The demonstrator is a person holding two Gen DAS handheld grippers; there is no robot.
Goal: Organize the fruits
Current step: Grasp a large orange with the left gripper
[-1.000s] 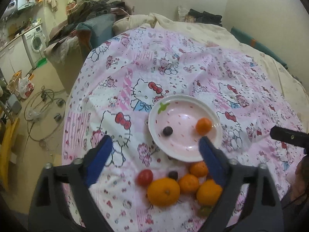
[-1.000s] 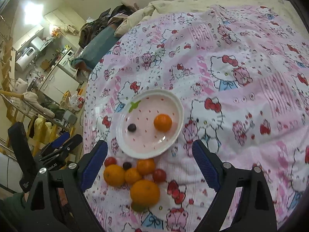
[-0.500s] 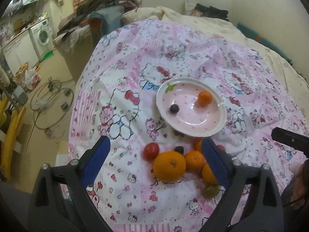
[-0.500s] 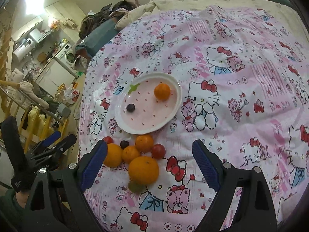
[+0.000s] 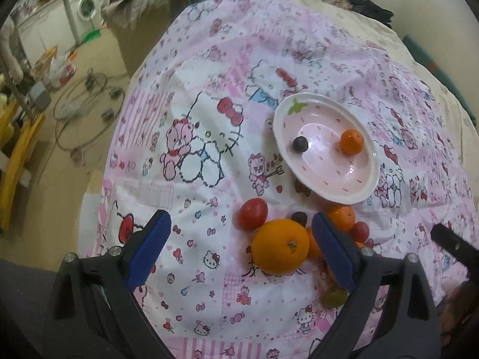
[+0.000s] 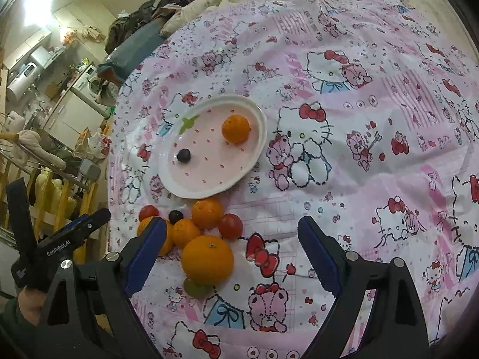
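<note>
A pink strawberry-shaped plate (image 5: pixel 356 193) (image 6: pixel 257 146) lies on the Hello Kitty bedspread and holds a small orange (image 5: pixel 351 141) (image 6: pixel 235 129) and a dark grape (image 5: pixel 300 144) (image 6: pixel 183 155). A pile of fruit lies in front of it: a large orange (image 5: pixel 280 247) (image 6: pixel 207 259), smaller oranges (image 6: pixel 207 212), red tomatoes (image 5: pixel 253 209) (image 6: pixel 230 226), a dark grape (image 6: pixel 175 215) and a green grape (image 5: pixel 333 296) (image 6: pixel 196 286). My left gripper (image 5: pixel 241 245) is open and empty, above the pile's left side. My right gripper (image 6: pixel 232 248) is open and empty, above the pile.
The bedspread (image 5: pixel 209 119) covers a bed whose left edge drops to a floor with cables (image 5: pixel 86 101) and a washing machine (image 5: pixel 85 9). Clothes lie heaped at the bed's far end (image 6: pixel 140 27). A wooden rack (image 6: pixel 39 191) stands at the left.
Both grippers have pulled back and lowered toward the near side of the bed, so the fruit pile now lies between the fingers. The fruit has not moved.
</note>
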